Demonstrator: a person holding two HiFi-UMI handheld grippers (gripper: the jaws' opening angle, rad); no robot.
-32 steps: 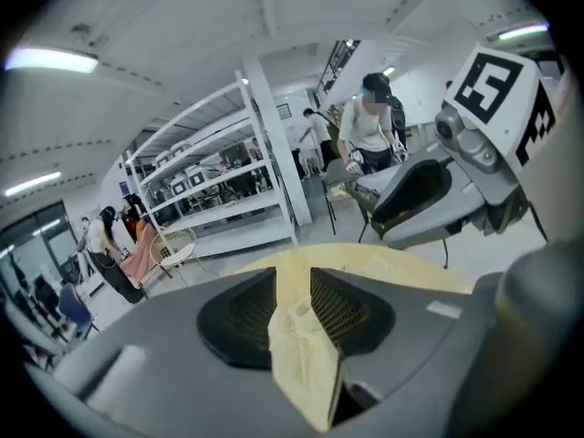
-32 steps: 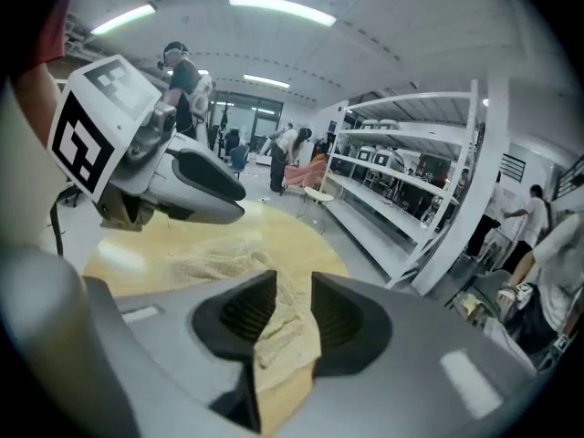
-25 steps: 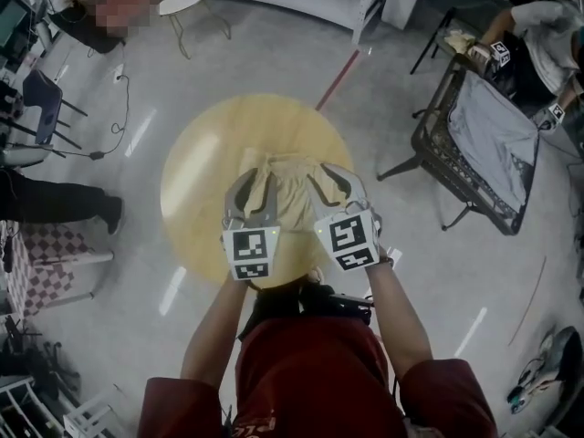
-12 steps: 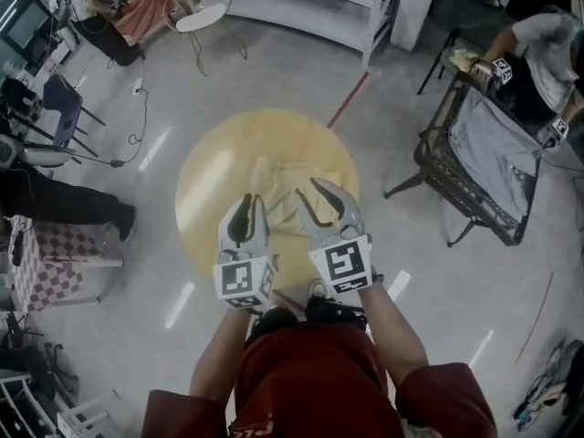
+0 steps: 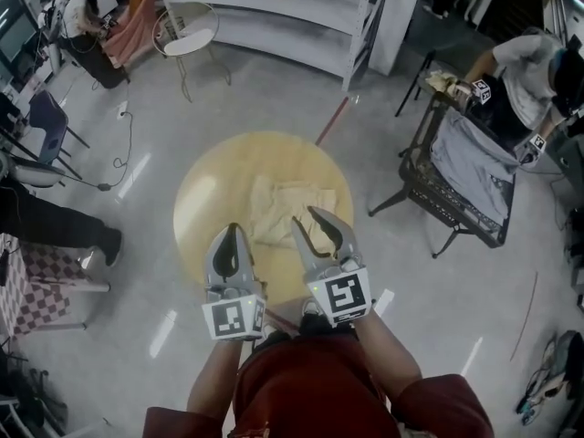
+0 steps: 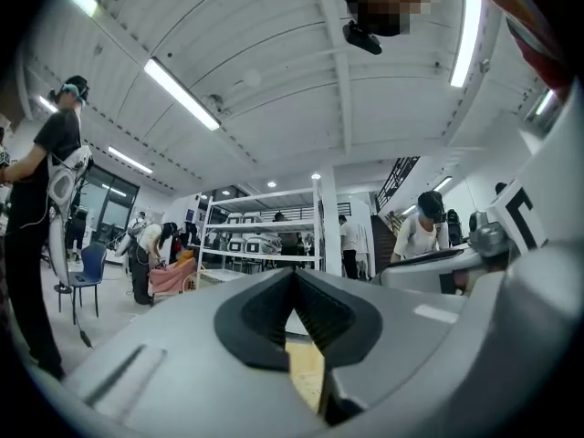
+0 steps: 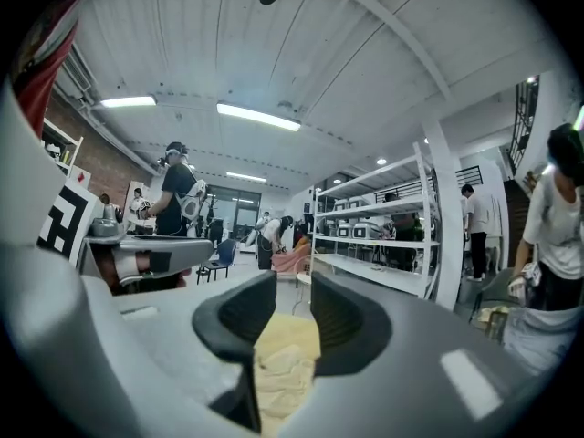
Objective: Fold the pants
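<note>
The cream pants (image 5: 283,212) lie folded in a small bundle on the round yellow table (image 5: 205,203). Both grippers hang above the table's near edge, short of the pants and not touching them. My left gripper (image 5: 231,230) is shut with nothing between its jaws, which have just been closing. In the left gripper view the left gripper (image 6: 294,274) shows its pads meeting, with a sliver of the table (image 6: 307,374) below. My right gripper (image 5: 303,215) stands open and empty. Through the gap of the right gripper (image 7: 292,286) I see the pants (image 7: 285,365) lying beyond.
A black wire rack (image 5: 443,203) holding a grey cloth stands to the right, with a person working at it. White shelving (image 5: 274,7) and a small round white stand (image 5: 187,39) lie beyond the table. A checkered seat (image 5: 36,276) is at the left.
Both grippers have pulled back from the pants toward the table's near edge and risen. The left jaws have closed on nothing. The pants stay folded on the table.
</note>
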